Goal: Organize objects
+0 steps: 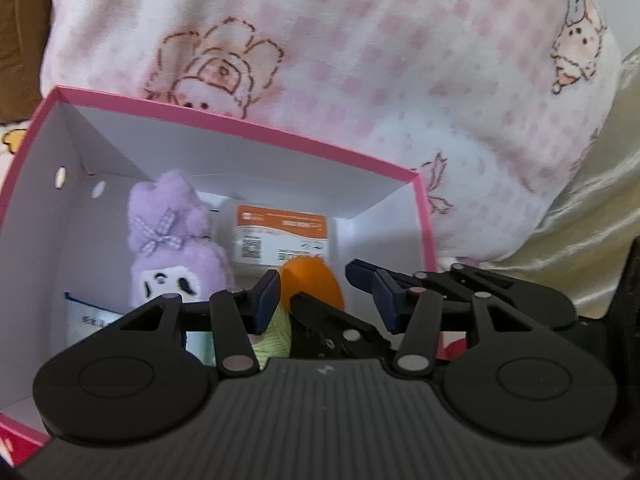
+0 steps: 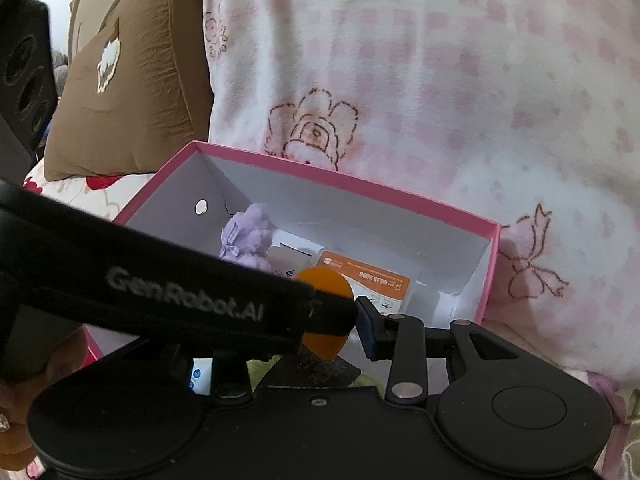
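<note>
Black tongs [image 1: 326, 300] w/ navy pads [image 1: 266, 300], silver pivots, "GenRobot.AI" strap [image 2: 180, 296].

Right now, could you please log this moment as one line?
orange toy at pink box | left gripper open around it | right gripper at toy, grip unclear | box holds purple plush, packet

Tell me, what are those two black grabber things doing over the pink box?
A person is tidying toys into the pink box. The right gripper seems to pinch a round orange toy in its jaws, just above the box. The left gripper is right beside it with its jaws open, not squeezing anything. A purple plush and an orange-and-white packet are already inside.
</note>
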`<state>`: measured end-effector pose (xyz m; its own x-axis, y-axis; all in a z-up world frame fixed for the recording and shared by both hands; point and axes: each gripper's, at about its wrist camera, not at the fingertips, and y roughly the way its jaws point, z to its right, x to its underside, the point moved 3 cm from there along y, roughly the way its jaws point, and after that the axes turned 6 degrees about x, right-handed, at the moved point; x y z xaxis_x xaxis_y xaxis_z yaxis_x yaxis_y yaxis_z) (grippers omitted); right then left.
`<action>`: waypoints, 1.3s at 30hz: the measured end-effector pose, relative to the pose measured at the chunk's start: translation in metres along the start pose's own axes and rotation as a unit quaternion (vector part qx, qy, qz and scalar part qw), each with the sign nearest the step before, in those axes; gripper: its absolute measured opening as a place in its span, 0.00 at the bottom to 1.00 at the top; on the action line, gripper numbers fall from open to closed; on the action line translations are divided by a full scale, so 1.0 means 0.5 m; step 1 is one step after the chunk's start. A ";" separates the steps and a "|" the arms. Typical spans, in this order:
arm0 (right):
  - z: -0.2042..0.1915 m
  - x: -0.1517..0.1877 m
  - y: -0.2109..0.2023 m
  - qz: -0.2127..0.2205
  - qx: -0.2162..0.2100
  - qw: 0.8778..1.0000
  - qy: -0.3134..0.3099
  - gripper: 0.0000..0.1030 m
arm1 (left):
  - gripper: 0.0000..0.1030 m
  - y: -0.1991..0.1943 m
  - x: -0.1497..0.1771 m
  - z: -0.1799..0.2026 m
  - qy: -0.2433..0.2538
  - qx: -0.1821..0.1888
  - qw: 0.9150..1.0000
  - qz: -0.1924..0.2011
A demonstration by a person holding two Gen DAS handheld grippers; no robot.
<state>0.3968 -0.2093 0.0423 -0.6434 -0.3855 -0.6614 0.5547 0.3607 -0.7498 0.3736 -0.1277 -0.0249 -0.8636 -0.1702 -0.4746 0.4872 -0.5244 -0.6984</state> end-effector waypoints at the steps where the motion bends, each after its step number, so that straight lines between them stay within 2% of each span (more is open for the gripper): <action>1: -0.003 0.001 -0.001 0.000 -0.005 1.000 -0.004 0.42 | 0.48 -0.002 0.001 0.001 0.001 -0.003 1.000 -0.001; 6: -0.017 0.007 -0.032 0.016 0.003 1.000 -0.015 0.42 | 0.52 -0.052 0.015 0.006 0.011 -0.018 1.000 0.003; 12: -0.040 0.042 -0.122 0.042 0.001 0.999 0.000 0.47 | 0.56 -0.146 0.049 0.017 0.039 -0.046 0.998 -0.001; 23: -0.087 0.102 -0.278 0.075 0.026 0.997 0.025 0.52 | 0.61 -0.305 0.114 0.020 0.044 -0.041 0.998 0.012; 29: -0.122 0.129 -0.327 0.081 0.027 0.996 0.039 0.55 | 0.65 -0.362 0.147 0.027 0.060 -0.055 0.997 0.007; 33: -0.146 0.143 -0.358 0.084 0.034 0.995 0.044 0.60 | 0.66 -0.391 0.170 0.032 0.069 -0.059 0.996 0.002; 39: -0.188 0.157 -0.391 0.092 0.034 0.995 0.037 0.65 | 0.72 -0.429 0.199 0.018 0.059 -0.072 0.996 0.003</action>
<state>0.1881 -0.2302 0.1387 -0.5642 -0.2538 -0.7857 0.6992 0.3591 -0.6181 0.1820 -0.0396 0.0822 -0.8438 -0.0688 -0.5322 0.5126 -0.3967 -0.7615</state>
